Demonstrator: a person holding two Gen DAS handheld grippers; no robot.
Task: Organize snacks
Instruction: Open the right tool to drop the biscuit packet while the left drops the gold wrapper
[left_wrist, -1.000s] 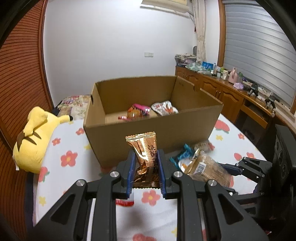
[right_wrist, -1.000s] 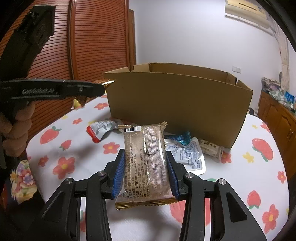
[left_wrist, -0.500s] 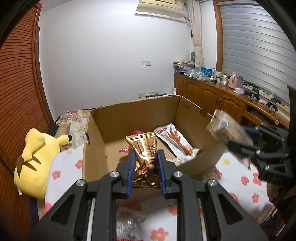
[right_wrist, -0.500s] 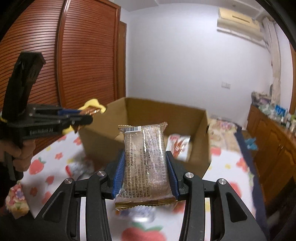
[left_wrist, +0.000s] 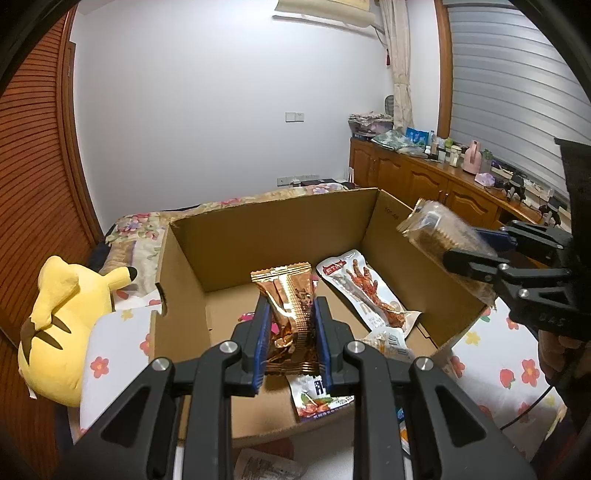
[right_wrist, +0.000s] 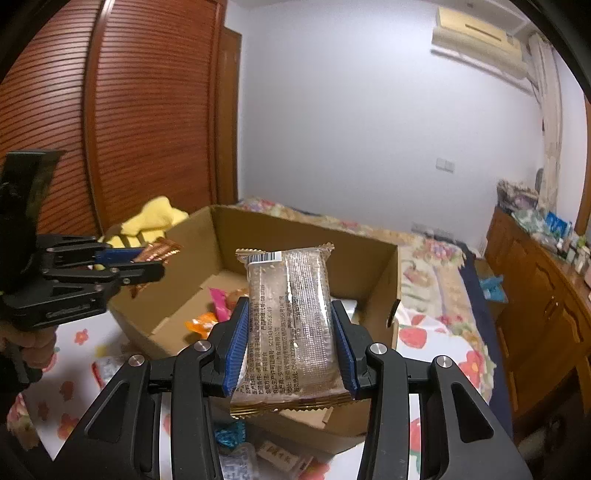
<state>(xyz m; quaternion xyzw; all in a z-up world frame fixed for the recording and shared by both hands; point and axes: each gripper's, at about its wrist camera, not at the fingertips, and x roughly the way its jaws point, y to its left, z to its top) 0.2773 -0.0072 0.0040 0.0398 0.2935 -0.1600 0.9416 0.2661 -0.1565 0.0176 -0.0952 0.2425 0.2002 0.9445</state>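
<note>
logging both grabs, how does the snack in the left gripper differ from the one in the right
The copper foil packet is opaque and shiny; the clear-wrapped bar shows its brown contents and printed text. The packet is narrower and crumpled, the bar wider and flat. Both stand upright, clamped in the left gripper and right gripper, above the cardboard box.

Two gripped snack packets above open carton

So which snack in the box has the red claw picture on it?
Find the big cardboard box on the flowery cloth. Inside, along its right wall, lies a long white packet, leaning up toward the back corner. It alone shows reddish-brown chicken feet; the snack beside it is shiny copper foil pinched in the left gripper.
</note>
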